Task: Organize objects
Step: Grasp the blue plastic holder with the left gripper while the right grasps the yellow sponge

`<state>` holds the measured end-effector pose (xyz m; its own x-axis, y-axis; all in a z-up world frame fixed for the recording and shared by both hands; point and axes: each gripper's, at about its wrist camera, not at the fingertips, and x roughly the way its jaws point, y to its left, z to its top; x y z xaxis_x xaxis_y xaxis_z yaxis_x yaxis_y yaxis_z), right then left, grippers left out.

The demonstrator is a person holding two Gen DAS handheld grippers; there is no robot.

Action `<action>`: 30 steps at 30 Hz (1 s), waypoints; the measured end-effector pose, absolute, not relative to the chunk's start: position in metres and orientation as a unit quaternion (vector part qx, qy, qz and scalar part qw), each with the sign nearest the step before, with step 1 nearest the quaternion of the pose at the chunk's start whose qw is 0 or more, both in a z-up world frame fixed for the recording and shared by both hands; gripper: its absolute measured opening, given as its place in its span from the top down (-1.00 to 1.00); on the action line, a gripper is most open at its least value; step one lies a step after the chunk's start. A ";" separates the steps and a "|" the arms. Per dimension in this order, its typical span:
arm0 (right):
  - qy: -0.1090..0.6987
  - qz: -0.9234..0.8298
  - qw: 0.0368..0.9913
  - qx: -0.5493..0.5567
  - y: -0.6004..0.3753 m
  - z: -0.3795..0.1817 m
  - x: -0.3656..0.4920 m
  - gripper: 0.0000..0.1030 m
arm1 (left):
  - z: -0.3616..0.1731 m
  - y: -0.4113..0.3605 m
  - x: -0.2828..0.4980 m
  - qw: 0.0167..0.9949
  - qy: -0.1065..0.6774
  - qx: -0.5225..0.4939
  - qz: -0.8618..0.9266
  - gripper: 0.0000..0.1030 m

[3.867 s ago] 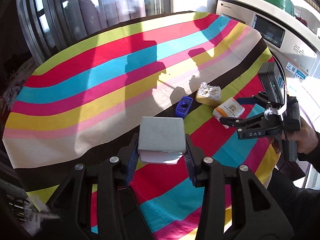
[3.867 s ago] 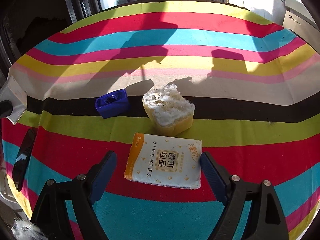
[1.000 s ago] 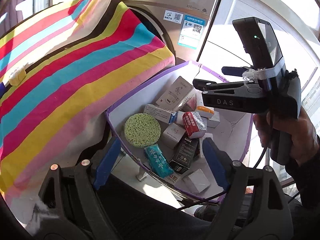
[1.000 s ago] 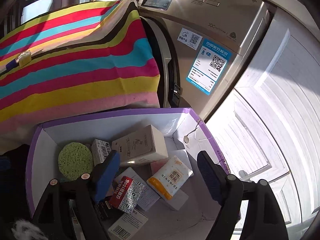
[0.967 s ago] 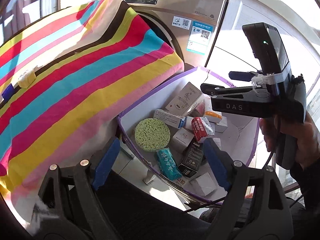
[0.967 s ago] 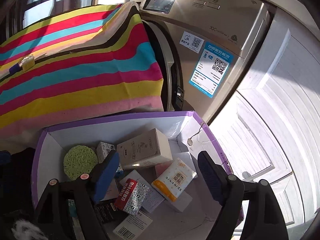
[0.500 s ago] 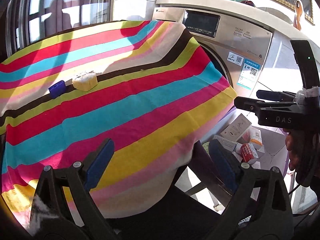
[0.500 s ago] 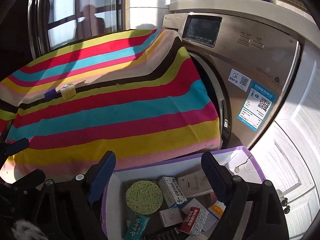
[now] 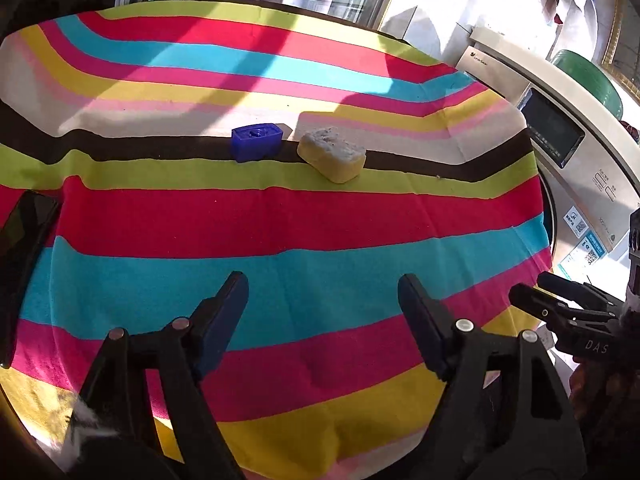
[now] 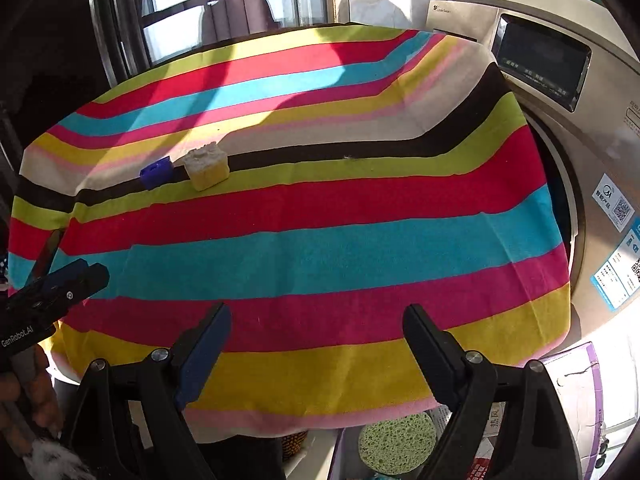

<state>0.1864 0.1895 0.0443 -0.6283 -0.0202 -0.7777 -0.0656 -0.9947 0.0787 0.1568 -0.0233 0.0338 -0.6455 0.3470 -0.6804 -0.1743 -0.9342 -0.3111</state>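
Note:
A small blue plastic block (image 9: 257, 142) and a yellow sponge with a white top (image 9: 331, 154) lie side by side on the dark stripe of the striped tablecloth (image 9: 280, 232); the right wrist view shows the blue block (image 10: 157, 173) and the sponge (image 10: 206, 168) far off at the left. My left gripper (image 9: 322, 304) hovers over the near stripes, well short of both, its jaws closing with nothing between them. My right gripper (image 10: 316, 334) hangs open and empty over the cloth's near edge, and it shows at the right in the left wrist view (image 9: 560, 300). The left gripper (image 10: 60, 284) shows at the left edge.
A purple-rimmed white box (image 10: 588, 364) with a green round sponge (image 10: 396, 438) and small packs stands below the table's near edge. A washing machine (image 10: 560, 80) stands to the right. A dark phone (image 9: 24, 236) lies at the cloth's left edge. Windows are behind.
Both grippers have swung away from the box of packs, back over the striped table. The blue block and sponge now sit nearer the middle of the left wrist view.

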 end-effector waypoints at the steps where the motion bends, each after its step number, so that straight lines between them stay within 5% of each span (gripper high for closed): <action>1: 0.055 0.900 0.005 -0.432 0.186 0.043 0.179 -0.72 | 0.034 -0.026 0.147 0.140 -0.119 -0.399 0.899 -0.48; 18: 0.072 0.892 0.006 -0.447 0.172 0.033 0.113 -0.72 | 0.014 -0.034 0.001 -0.035 -0.231 -0.455 0.859 -0.30; 22: 0.082 0.891 0.021 -0.446 0.183 0.033 0.111 -0.72 | 0.013 -0.023 -0.013 -0.066 -0.196 -0.463 0.862 -0.30; 24: 0.086 0.889 0.022 -0.449 0.185 0.032 0.109 -0.72 | 0.013 -0.017 -0.017 -0.076 -0.161 -0.468 0.866 -0.10; 30: 0.093 0.885 0.018 -0.455 0.179 0.031 0.097 -0.72 | 0.010 -0.029 -0.002 -0.021 -0.127 -0.448 0.885 -0.10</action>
